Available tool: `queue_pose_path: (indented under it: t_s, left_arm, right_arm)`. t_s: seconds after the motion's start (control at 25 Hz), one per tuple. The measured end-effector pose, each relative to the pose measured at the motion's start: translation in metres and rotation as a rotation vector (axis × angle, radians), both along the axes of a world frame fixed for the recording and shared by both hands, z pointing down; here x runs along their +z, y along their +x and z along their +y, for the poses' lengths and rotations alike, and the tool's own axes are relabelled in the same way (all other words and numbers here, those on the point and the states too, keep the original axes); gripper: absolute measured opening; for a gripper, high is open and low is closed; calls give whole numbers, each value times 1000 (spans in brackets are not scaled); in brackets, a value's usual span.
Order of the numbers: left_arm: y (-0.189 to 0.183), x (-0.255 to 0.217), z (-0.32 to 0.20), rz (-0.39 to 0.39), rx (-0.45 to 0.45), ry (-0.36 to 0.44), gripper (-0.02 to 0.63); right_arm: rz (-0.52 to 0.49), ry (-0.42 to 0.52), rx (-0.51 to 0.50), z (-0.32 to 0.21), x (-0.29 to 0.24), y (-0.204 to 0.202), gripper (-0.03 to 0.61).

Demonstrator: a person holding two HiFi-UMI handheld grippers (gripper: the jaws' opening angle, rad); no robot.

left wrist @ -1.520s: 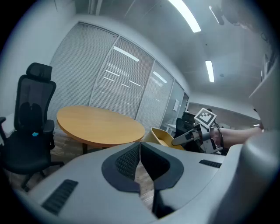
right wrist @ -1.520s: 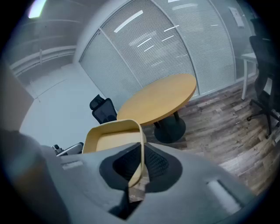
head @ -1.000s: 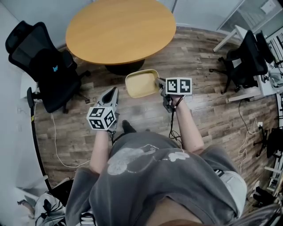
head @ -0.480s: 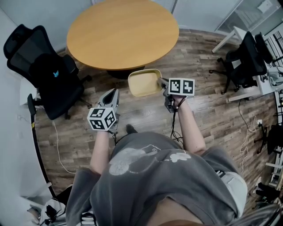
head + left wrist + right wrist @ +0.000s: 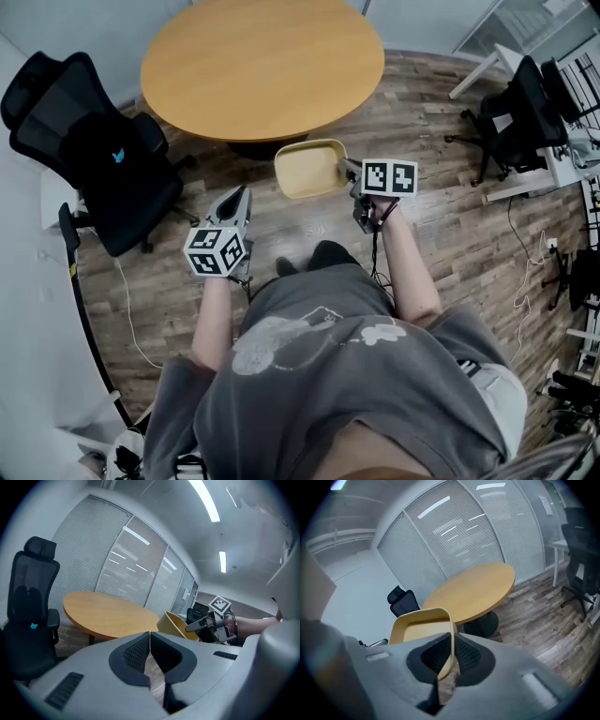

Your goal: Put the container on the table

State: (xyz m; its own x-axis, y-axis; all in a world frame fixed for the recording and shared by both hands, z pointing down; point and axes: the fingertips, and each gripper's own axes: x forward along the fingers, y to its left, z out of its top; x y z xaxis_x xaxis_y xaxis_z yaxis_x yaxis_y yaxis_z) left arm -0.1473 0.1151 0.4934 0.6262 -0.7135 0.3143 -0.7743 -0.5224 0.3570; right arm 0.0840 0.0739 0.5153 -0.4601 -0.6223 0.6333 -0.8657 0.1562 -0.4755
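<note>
Container (image 5: 310,169): yellow-tan tub with rounded corners, a thin rim and a smooth inside.
Orientation: mouth up; its slightly longer side runs across the person's front.
Position: in the air over the wood floor (image 5: 459,234), just short of the near edge of the round table (image 5: 262,66).
Right gripper (image 5: 348,171): jaws clamped on the container's right rim wall.
Left gripper (image 5: 240,193): jaws together, nothing between them; apart from the container, to its left.
Room: broad tabletop ahead; black chair (image 5: 89,150) just beside the table's left; second chair (image 5: 520,108) well apart at right.
</note>
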Motion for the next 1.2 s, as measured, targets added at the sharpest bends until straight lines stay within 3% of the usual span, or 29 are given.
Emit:
queue_pose_path:
  t_s: [0.56, 1.2]
  left_arm:
    - [-24, 0, -37, 9, -51, 19, -2]
    - [-9, 19, -173, -34, -63, -20, 0]
  right_arm:
    - [10, 20, -27, -61, -4, -13, 17]
    - [-30, -18, -7, -207, 25, 9, 17]
